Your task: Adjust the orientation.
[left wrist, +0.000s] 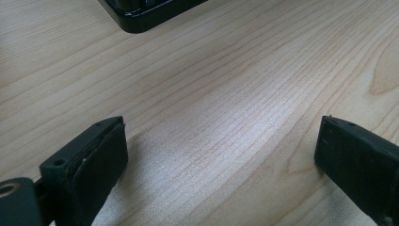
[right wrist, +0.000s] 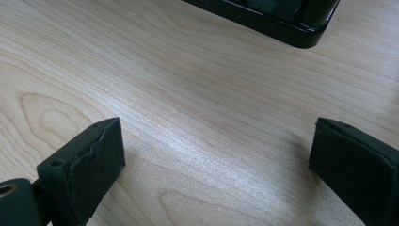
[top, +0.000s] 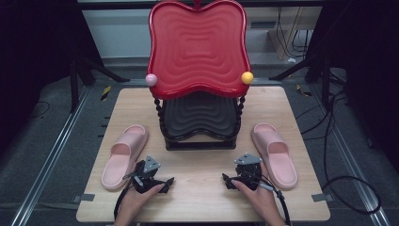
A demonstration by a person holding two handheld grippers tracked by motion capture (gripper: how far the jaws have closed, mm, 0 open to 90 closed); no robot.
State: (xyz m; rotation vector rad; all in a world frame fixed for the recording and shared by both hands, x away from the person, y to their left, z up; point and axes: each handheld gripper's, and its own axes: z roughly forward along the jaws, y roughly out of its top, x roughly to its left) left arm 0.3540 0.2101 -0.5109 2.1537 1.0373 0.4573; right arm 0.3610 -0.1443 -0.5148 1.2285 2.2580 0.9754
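Both grippers rest low on the wooden counter (top: 202,197), near its front edge, each held by a hand coming in from below. The left gripper (top: 149,180) sits just beside the left pink slipper (top: 123,155); its fingers (left wrist: 101,160) stand wide apart with nothing but bare wood between them. The right gripper (top: 242,177) lies close to the right pink slipper (top: 275,153) — its fingers (right wrist: 96,162) are likewise spread open and hold nothing. The two slippers lie flat on either side of a black two-tier stand (top: 200,141), toes pointing away from the person. The stand carries a dark lower tray (top: 200,115) and a red wavy upper tray (top: 197,47), with a pink ball (top: 151,79) and a yellow ball (top: 247,77) at its front corners. A corner of the stand's black base shows ahead of each gripper's fingers.
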